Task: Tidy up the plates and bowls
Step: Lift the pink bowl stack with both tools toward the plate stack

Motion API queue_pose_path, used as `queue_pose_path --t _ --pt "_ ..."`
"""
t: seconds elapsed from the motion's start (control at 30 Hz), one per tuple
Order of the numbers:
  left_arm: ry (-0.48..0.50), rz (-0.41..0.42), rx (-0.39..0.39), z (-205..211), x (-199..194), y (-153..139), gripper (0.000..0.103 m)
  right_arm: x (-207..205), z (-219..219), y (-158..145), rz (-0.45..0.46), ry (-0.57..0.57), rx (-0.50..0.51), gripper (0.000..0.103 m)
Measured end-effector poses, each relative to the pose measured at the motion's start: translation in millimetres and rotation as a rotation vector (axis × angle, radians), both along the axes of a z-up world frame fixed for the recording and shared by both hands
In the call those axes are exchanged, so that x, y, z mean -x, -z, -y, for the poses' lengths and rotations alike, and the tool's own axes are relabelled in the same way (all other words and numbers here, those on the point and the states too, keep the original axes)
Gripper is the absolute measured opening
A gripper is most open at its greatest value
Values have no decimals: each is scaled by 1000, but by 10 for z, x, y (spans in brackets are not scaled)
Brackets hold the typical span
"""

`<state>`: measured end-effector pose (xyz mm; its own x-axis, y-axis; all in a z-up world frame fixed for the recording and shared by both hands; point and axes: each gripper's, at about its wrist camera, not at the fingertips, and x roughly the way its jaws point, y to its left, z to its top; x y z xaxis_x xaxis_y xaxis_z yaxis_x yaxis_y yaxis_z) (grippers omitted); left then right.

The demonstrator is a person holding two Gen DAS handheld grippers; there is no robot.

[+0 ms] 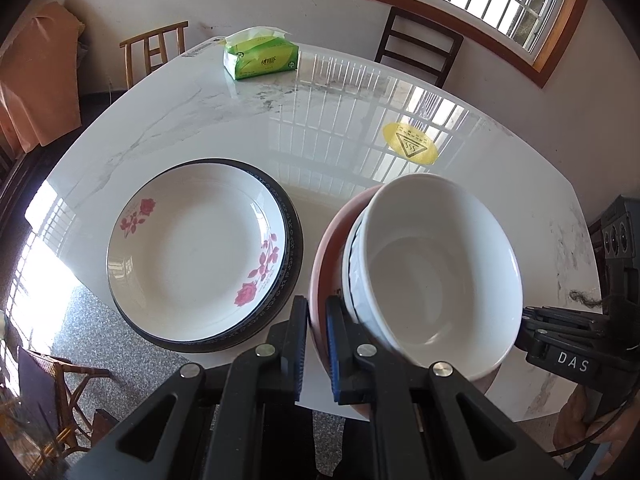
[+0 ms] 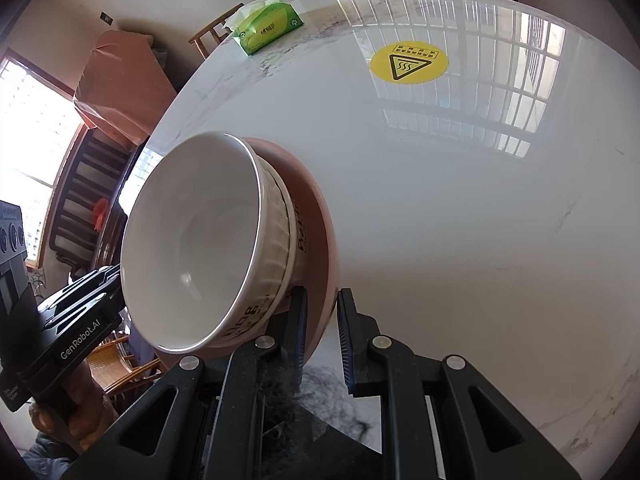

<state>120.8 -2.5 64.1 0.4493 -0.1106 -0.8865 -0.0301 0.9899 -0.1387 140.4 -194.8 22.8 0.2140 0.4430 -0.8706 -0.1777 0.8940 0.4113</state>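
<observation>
A pink plate (image 1: 326,248) carries two nested white bowls (image 1: 436,264). My left gripper (image 1: 317,344) is shut on the plate's left rim. My right gripper (image 2: 322,340) straddles the plate's opposite rim (image 2: 320,216), with a gap between the rim and its right finger; the bowls (image 2: 200,240) sit just left of it. The stack looks tilted and held a little above the white marble table (image 1: 240,120). To the left, a white plate with red roses (image 1: 196,252) lies on a dark-rimmed plate (image 1: 294,240).
A green tissue pack (image 1: 262,56) sits at the table's far edge, and a round yellow warning sticker (image 1: 410,144) is on the tabletop. Wooden chairs (image 1: 156,48) stand behind the table. The table's near edge is below my grippers.
</observation>
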Motion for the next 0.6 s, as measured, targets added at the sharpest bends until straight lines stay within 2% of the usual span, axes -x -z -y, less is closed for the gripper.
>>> queue_pose_path --t 0.6 --pt "-76 34 -10 -431 79 -218 7 -81 -366 -153 14 -54 -11 16"
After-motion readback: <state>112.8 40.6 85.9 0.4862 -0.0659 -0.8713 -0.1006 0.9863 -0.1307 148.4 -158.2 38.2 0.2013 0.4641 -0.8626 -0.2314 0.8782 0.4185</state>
